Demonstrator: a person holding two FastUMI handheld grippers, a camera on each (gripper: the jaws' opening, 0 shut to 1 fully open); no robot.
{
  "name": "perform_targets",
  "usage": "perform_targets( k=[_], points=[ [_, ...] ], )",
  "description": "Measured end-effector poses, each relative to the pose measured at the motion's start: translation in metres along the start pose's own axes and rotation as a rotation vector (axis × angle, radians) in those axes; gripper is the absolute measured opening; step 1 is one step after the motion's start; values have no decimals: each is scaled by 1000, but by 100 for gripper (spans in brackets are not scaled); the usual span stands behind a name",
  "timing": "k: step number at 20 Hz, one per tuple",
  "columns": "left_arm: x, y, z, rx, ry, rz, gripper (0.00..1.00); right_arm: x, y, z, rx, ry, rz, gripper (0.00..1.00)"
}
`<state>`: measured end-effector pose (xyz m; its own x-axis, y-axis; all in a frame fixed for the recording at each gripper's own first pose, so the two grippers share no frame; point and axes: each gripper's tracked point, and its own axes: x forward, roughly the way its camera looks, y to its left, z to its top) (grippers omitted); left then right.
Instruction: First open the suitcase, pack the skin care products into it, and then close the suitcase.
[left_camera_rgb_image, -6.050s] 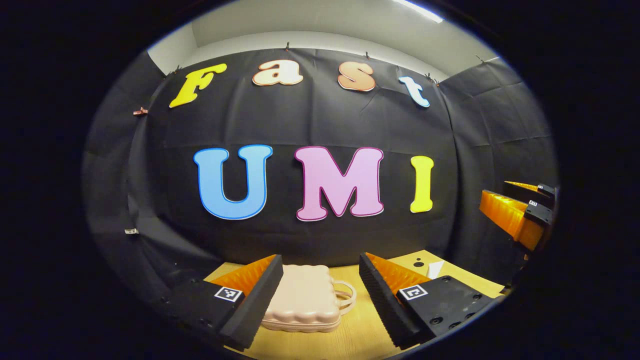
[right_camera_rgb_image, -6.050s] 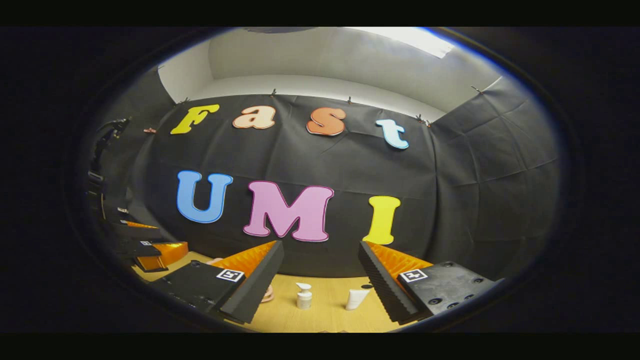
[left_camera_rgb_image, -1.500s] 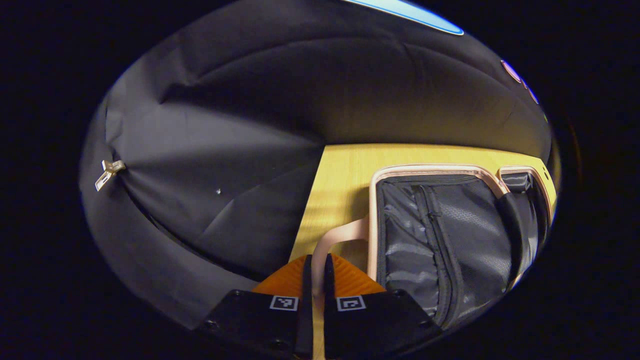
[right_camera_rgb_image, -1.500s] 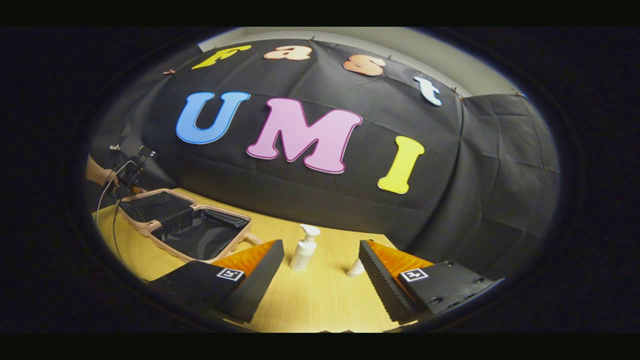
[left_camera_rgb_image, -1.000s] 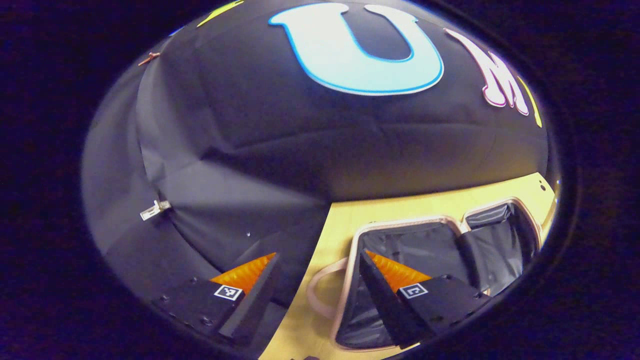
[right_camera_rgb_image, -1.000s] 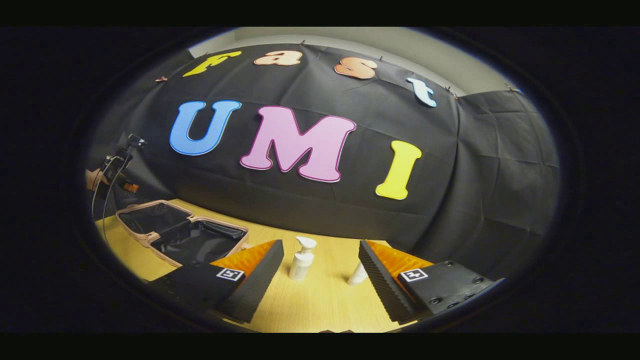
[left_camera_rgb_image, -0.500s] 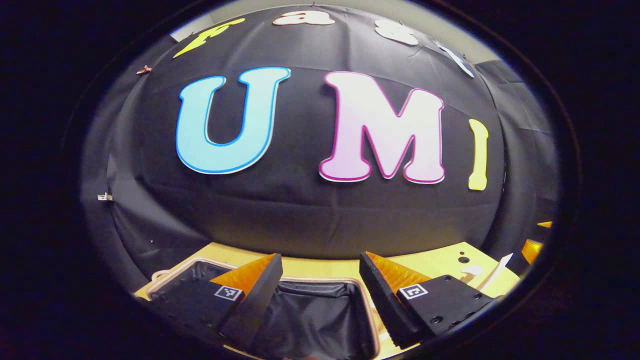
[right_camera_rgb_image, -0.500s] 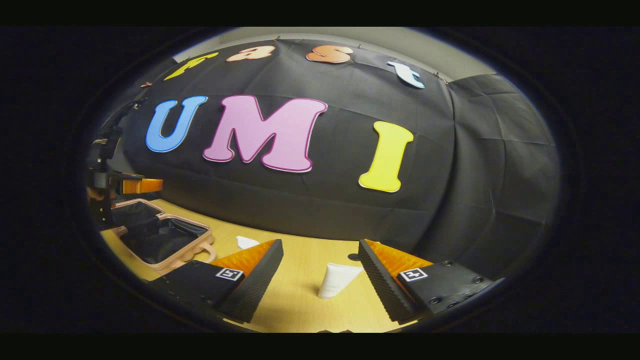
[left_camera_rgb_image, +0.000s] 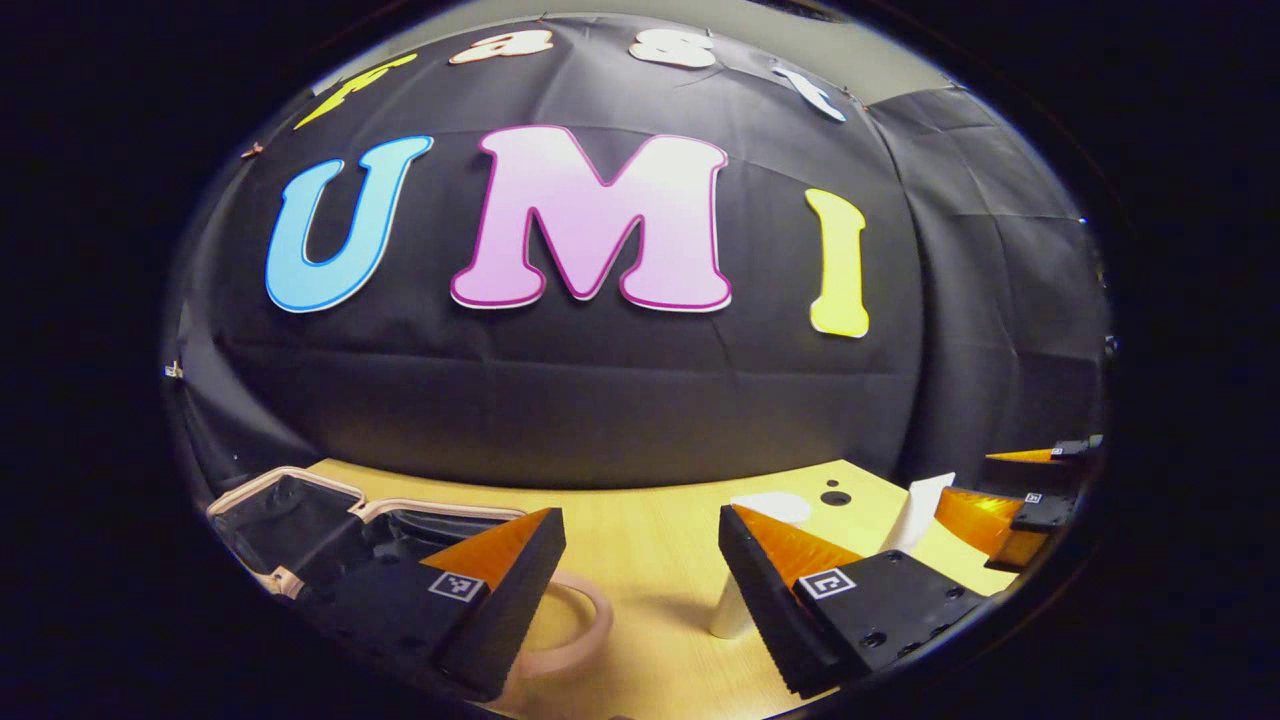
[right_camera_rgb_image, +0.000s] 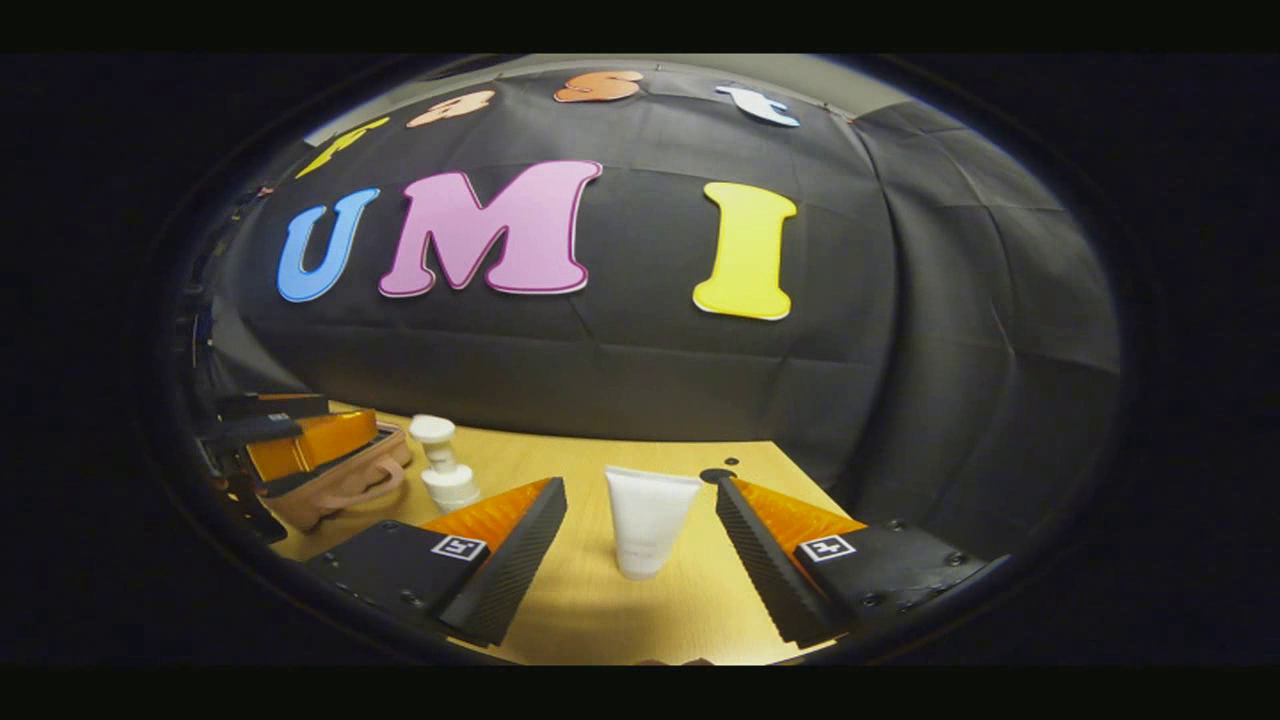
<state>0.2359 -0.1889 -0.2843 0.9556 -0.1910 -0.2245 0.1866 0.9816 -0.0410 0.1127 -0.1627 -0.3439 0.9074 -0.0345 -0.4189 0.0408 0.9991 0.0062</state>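
Note:
The pink suitcase lies open on the wooden table, showing its dark lining; its handle loop curves out beside my left gripper's near finger. My left gripper is open and holds nothing. A white pump bottle stands partly hidden behind its right finger. In the right gripper view, a white tube stands upright between the fingers of my right gripper, which is open and clear of the tube. To the left are the pump bottle, the suitcase and the left gripper.
A small round hole marks the table near its back edge. The black cloth wall stands close behind the table. My right gripper shows at the far right by the tube.
My left gripper let go of the suitcase handle, opened and swung right toward the pump bottle. My right gripper moved right until the tube stood between its fingers.

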Motion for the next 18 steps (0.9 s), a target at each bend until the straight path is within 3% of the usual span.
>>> perform_targets(
  k=[9, 14, 18],
  points=[
    [48, -56, -75, 32, 106, -49, 98, 13, -10, -60, 20, 122, 47, 97],
    [87, -72, -88, -8, 122, -55, 98, 22, 1, -71, 40, 152, 78, 97],
    [102, -75, -90, -12, 130, -64, 95, 35, 3, -79, 55, 175, 50, 97]
  ],
)
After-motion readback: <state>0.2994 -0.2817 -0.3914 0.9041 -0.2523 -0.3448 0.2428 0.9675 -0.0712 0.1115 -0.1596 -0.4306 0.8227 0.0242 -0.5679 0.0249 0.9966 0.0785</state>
